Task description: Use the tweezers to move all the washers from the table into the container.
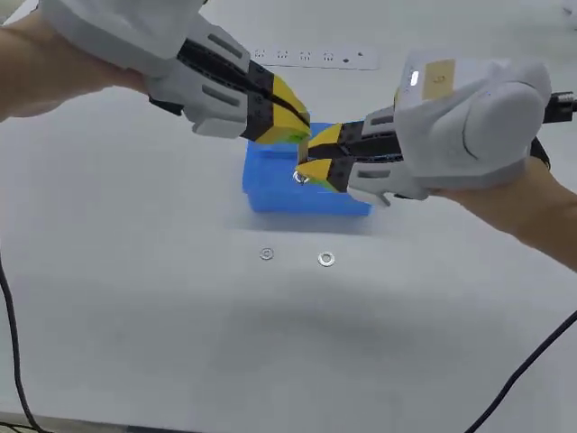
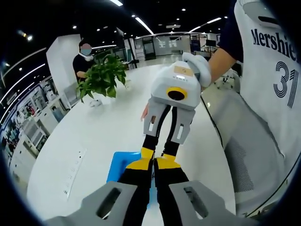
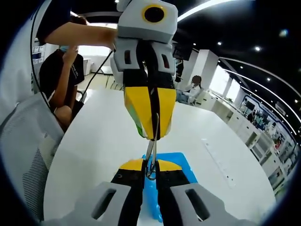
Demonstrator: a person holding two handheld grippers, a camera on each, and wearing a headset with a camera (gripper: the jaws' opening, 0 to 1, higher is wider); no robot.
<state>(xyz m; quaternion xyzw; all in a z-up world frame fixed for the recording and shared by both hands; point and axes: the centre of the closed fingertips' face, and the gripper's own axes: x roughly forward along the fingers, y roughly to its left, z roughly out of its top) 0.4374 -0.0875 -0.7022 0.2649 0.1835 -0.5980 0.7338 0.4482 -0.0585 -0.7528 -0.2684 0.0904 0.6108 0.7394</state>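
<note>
left gripper (image 3: 153,135) clenched on thin metal tweezers (image 3: 151,153) | right gripper (image 3: 150,165) pinching tweezers near tips | small steel washer (image 3: 150,175) held over blue plastic container (image 1: 270,189) | two loose washers (image 1: 267,254) (image 1: 326,260) lie just before container on white table (image 1: 135,307) | task likely unfinished

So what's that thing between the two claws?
Thin tweezers reach from the left claw toward the right claw, with a washer at the tip. The right gripper view shows it.

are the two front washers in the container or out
Out: the left washer and right washer lie on the table, outside the blue container.
</note>
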